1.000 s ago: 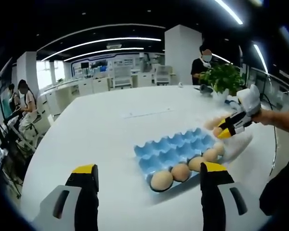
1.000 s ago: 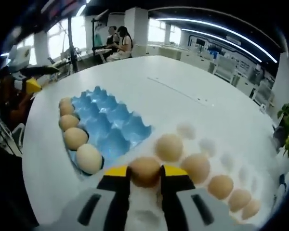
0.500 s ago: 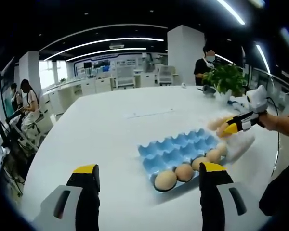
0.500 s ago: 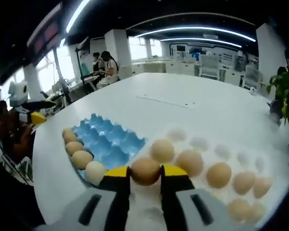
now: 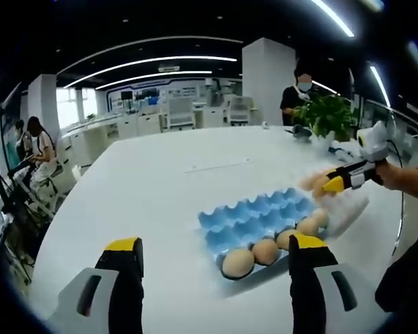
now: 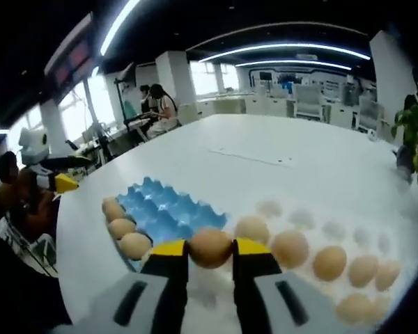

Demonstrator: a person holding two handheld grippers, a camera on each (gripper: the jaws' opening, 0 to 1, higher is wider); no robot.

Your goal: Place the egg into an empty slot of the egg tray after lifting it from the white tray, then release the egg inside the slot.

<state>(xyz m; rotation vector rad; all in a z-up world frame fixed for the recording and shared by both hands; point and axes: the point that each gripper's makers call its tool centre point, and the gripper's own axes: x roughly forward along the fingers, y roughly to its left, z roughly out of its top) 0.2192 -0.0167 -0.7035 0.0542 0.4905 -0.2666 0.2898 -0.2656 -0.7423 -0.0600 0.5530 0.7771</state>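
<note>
Right gripper (image 6: 210,252): my jaws clamp a brown egg (image 6: 210,247) above the white tray (image 6: 303,219).
Left gripper (image 5: 217,254): mine, jaws apart, empty.
Blue moulded egg tray (image 6: 168,214): four eggs along one edge.
Writing: none legible.

Open-plan office: rows of white desks (image 5: 146,122), ceiling light strips (image 5: 146,61), seated people (image 5: 38,149) working.

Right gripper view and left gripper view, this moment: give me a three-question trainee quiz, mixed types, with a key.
1. True or false: the right gripper is shut on an egg.
2. The eggs in the blue egg tray sit: A) in the row nearest the left gripper, B) in the far row, C) scattered.
3. Fill in: the left gripper's jaws are ____.

Key: 1 true; 2 A; 3 open.
</note>
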